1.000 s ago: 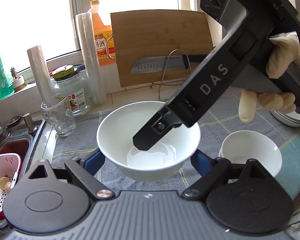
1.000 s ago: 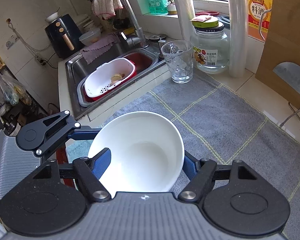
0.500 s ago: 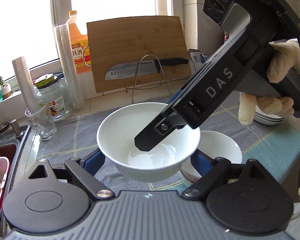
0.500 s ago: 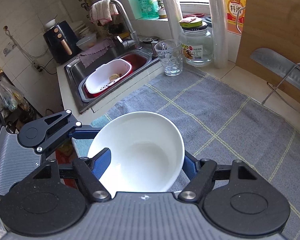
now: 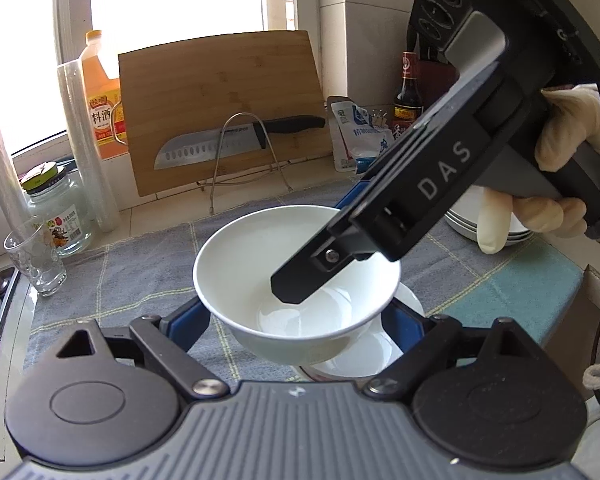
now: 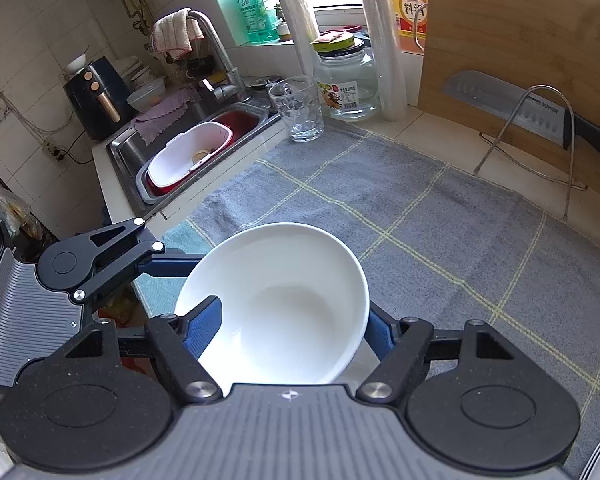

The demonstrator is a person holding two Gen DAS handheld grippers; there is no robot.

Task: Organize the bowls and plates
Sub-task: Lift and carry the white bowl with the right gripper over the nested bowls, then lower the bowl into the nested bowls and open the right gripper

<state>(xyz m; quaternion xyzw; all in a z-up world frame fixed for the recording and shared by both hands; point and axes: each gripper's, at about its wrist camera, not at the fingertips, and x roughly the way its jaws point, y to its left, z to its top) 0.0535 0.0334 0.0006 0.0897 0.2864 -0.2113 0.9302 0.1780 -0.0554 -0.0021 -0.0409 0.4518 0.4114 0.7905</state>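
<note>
A white bowl (image 5: 236, 264) hangs above the grey cloth (image 5: 140, 272), held by both grippers. My left gripper (image 5: 296, 320) is shut on it, one blue pad pressing each side. My right gripper (image 5: 320, 240) comes in from the upper right, one finger inside the bowl and the other behind its far rim. In the right wrist view the bowl (image 6: 292, 280) fills the gap of the right gripper (image 6: 292, 332), which is shut on it. A second white bowl (image 5: 364, 356) sits on the cloth directly beneath the held one, mostly hidden.
White plates (image 5: 468, 224) are stacked at the right behind a gloved hand (image 5: 560, 128). A knife (image 5: 204, 148) rests on a wire rack before a cutting board (image 5: 220, 92). A glass (image 6: 298, 110), a jar (image 6: 348, 80) and the sink (image 6: 132, 152) lie to the left.
Both grippers carried the bowl rightward along the counter. The second bowl, earlier off to the right, now lies under the held one. The sink and glass have slid away to the left.
</note>
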